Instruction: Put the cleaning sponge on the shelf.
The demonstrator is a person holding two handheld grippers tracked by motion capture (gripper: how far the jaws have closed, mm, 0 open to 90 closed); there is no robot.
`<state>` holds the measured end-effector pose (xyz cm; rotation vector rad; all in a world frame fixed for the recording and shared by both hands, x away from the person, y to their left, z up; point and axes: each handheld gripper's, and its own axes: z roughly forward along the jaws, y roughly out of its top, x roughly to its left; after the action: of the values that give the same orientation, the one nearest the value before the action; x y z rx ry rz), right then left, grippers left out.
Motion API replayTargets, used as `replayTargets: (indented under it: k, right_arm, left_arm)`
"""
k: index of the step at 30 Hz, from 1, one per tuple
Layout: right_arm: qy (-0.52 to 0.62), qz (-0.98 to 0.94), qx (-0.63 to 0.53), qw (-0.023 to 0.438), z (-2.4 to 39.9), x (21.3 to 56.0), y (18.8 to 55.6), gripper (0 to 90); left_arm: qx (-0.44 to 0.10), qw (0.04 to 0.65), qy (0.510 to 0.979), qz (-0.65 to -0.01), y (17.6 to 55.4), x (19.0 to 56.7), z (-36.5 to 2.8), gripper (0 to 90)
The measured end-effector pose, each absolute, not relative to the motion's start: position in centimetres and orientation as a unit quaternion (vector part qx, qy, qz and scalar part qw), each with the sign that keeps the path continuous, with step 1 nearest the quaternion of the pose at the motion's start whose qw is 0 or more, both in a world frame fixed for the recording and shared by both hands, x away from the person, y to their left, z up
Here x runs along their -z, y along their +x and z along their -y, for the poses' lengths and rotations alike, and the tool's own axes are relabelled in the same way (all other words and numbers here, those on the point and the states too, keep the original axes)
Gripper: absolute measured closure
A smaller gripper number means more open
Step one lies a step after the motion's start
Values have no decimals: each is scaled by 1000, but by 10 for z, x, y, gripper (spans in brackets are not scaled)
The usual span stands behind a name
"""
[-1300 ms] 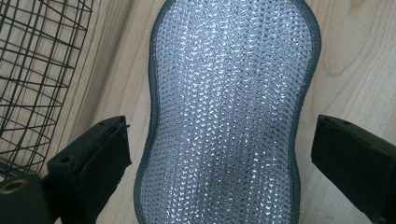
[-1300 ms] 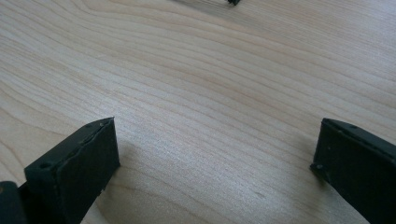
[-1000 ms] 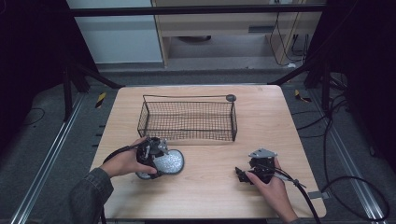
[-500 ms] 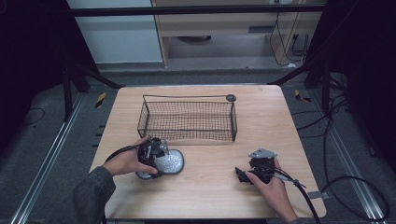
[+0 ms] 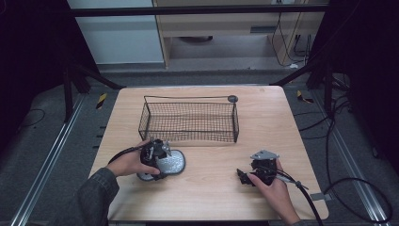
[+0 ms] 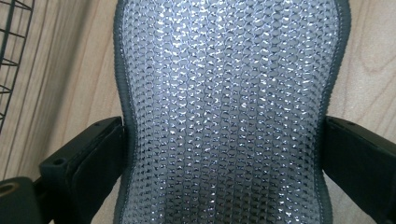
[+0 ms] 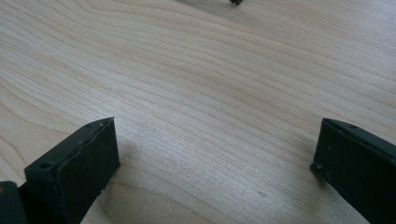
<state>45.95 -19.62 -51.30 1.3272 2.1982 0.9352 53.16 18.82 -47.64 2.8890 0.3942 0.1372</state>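
wire basket (image 5: 188,120): we see nothing in it
left gripper (image 5: 157,157): fingers just widened around the silver mesh pad (image 6: 224,112)
right gripper (image 5: 244,178): fingers wide over the counter (image 5: 211,188)

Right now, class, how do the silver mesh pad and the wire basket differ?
The silver mesh pad lies flat at the table's near edge, with the left hand-held gripper astride it; the wire basket stands tall farther back, untouched. The pad is shiny, close-woven and curved; the basket is black, open-gridded and rectangular. Both rest on the wooden table.
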Motion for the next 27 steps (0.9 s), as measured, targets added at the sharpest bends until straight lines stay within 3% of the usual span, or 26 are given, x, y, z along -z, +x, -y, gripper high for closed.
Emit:
replayTargets:
  k: [16, 27]
  right_arm:
    - [474, -788, -335, 205, 196, 513, 460, 4]
    - [475, -788, -335, 204, 196, 513, 460, 4]
  left_arm:
    - [-51, 127, 980, -145, 530, 473, -192, 114]
    - [-76, 144, 975, -151, 521, 455, -200, 122]
